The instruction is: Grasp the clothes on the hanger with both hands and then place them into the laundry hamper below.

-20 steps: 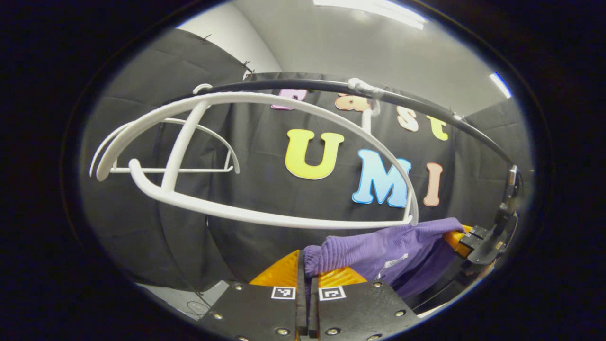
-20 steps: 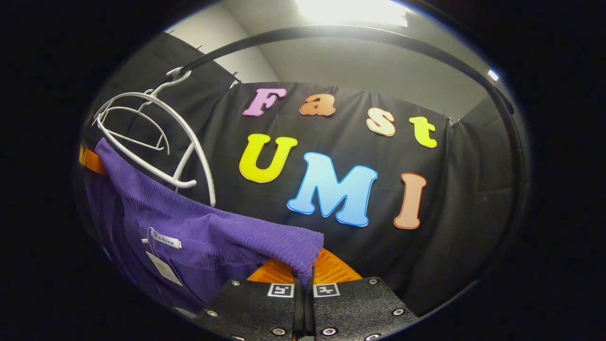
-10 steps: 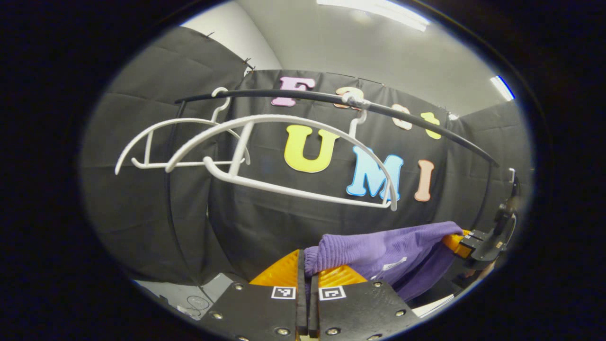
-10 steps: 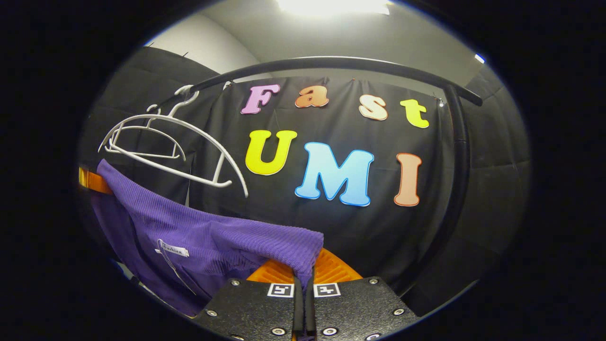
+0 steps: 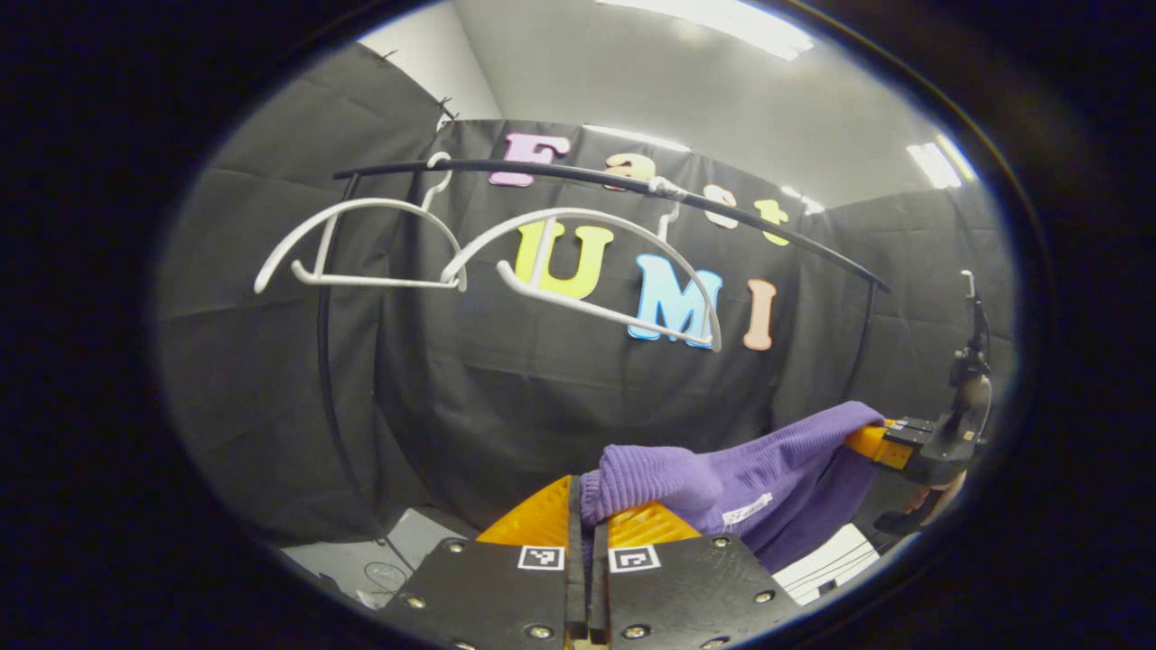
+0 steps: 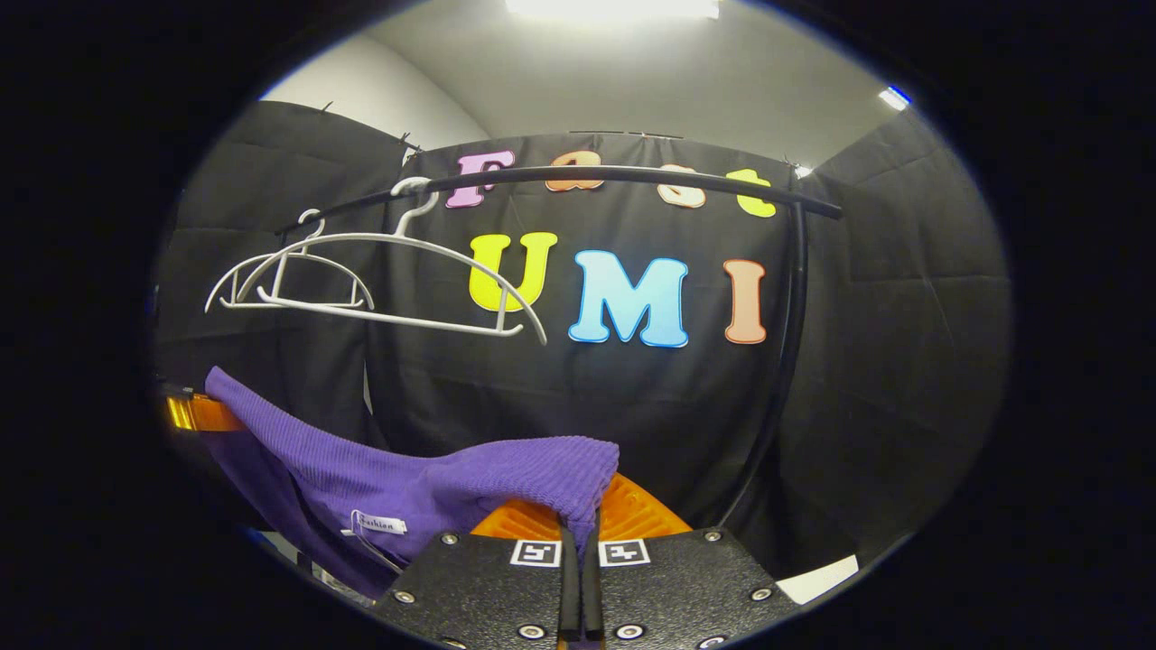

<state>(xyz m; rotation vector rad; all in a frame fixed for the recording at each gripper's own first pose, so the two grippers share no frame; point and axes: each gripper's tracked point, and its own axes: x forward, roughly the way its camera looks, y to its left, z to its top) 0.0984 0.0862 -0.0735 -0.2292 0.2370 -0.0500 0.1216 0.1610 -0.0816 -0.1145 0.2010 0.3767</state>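
Both grippers have dropped lower than a second ago, so the black rail [image 5: 578, 174] and its two white hangers now sit higher and farther off in both views. In the left gripper view, the left gripper [image 5: 587, 528] has its jaws clenched on one end of the purple garment [image 5: 722, 474], with the ribbed cloth bunched over the fingers. From there the garment stretches to the right, where the right gripper [image 5: 880, 442] pinches its other end, a hand [image 5: 930, 501] showing just below it. A small white label [image 5: 746, 510] hangs from the sagging middle of the cloth.

In the right gripper view, the right gripper [image 6: 582, 533] is likewise closed on the purple garment [image 6: 406, 483], and the cloth runs off to the left and a little upward to the left gripper [image 6: 194, 413], which grips it at the far left edge. The garment hangs free between the two grippers, well below the hangers and touching neither.

The near hanger [image 5: 614, 271] and the far hanger [image 5: 361, 248] are both bare and hook over the rail; in the right gripper view they overlap at the left, the near hanger [image 6: 397, 280] in front of the far hanger [image 6: 284, 284]. A pale floor [image 5: 361, 564] shows at the lower left of the left gripper view.
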